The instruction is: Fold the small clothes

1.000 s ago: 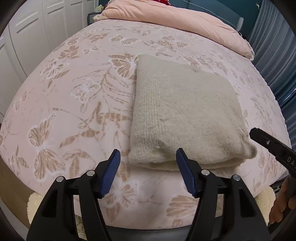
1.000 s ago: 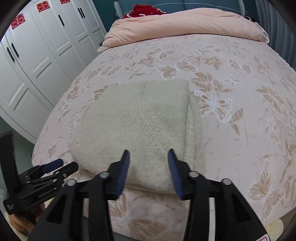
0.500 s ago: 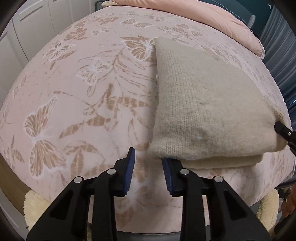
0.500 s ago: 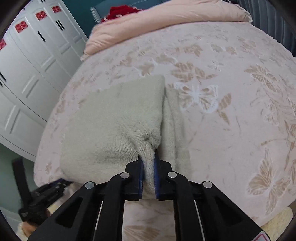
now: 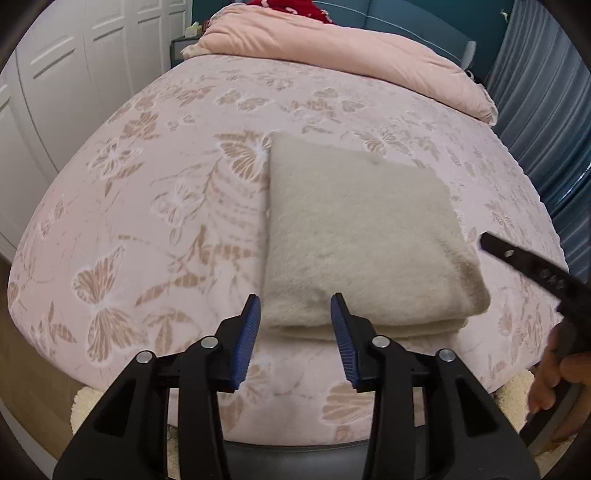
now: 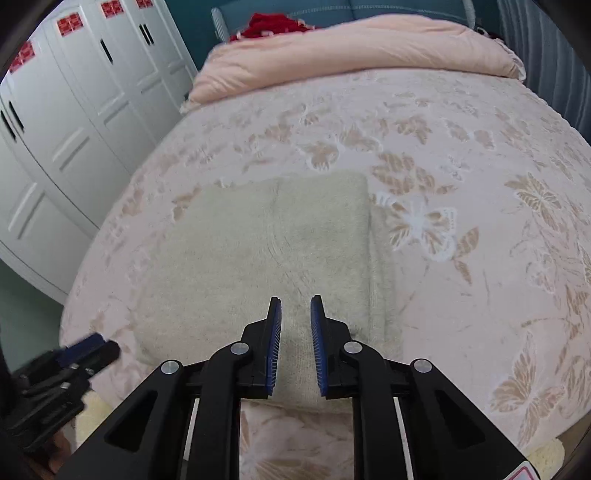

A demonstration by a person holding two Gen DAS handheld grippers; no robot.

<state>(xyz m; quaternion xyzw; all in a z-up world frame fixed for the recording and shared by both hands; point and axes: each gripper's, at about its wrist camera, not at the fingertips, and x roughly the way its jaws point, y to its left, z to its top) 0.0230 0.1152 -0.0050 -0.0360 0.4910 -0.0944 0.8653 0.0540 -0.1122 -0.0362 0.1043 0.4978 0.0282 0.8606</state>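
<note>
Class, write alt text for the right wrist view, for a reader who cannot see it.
A folded beige knit lies on a pink butterfly-print bed, and the right gripper hangs over its near edge, jaws opening with nothing pinched between them. The left gripper shows at the lower left, with white wardrobes beyond.

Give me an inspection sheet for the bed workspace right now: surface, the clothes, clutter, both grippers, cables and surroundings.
Surface: bed with pink butterfly-print cover.
Job's things: beige knit garment, folded into a thick rectangle, lying near the bed's front edge.
Clutter: pink duvet bundled at the far end, red cloth behind it.
Grippers: left gripper opening, nothing pinched; right gripper opening over the garment's near edge, pads clear of the knit.
Cables: nothing seen.
Surroundings: white wardrobe, blue curtain, teal headboard.
</note>
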